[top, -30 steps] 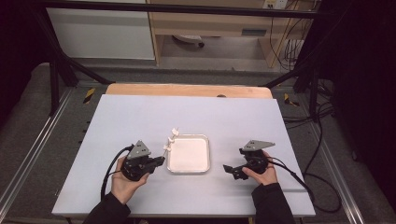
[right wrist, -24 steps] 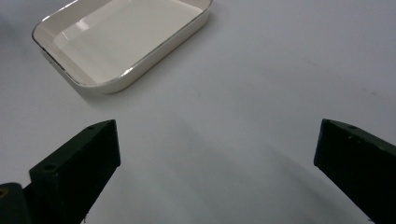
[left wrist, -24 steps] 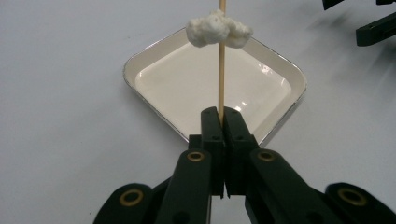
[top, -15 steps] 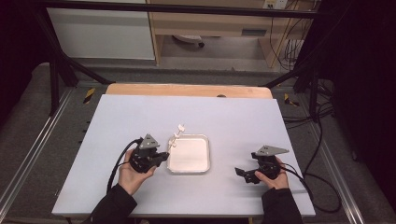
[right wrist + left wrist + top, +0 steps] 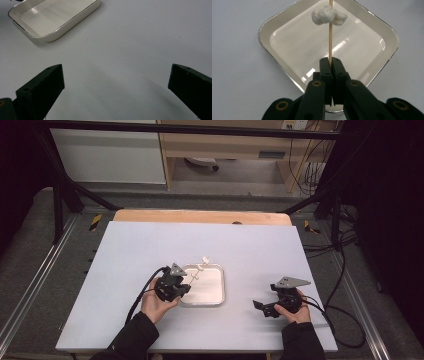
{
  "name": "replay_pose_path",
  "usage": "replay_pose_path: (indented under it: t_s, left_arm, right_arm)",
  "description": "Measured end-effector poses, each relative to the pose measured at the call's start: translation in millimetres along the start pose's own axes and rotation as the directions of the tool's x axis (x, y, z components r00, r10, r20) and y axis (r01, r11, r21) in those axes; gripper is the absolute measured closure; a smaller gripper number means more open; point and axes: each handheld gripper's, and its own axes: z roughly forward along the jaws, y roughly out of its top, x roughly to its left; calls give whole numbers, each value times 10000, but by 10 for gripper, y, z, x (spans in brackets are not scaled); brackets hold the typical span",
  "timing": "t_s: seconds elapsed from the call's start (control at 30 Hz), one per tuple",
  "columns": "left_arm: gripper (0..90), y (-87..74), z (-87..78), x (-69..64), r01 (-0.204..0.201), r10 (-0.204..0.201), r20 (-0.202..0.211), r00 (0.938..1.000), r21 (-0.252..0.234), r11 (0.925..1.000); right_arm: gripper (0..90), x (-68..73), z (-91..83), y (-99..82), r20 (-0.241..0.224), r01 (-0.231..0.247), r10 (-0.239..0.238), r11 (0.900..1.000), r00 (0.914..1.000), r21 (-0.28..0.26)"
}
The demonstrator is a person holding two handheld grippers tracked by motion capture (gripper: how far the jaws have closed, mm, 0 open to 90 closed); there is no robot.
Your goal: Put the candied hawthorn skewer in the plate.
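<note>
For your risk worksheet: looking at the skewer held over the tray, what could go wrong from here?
1. The left tongs pinch only the thin skewer end, so it might swivel or slip.
2. The white lump hangs over the tray near its far rim; it could slide off or drop outside.

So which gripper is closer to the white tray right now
Left. The left gripper sits at the tray's left edge, holding a skewer with a white lump over it. The right gripper is open, off to the tray's right on the bare table.

Thin wooden skewer (image 5: 330, 35), white lumps threaded, over cream tray (image 5: 287, 22)
</note>
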Motion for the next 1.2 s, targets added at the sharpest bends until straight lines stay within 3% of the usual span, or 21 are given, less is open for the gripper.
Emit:
replay_pose_path:
  t_s: [0.6, 0.93, 1.2]
  left_arm:
    - [884, -60, 164, -31, 14, 9, -230, 9997, 980, 9952]
    - [874, -57, 170, -19, 60, -34, -273, 9996, 980, 9952]
    - [743, -71, 86, 19, -261, 264, -43, 9996, 525, 9983]
  right_arm:
    - [10, 6, 8, -4, -51, -46, 47, 10000, 10000, 42]
    - [10, 8, 10, -6, -59, 0, 0, 10000, 10000, 14]
    - [10, 12, 11, -6, -84, -10, 10, 10000, 10000, 30]
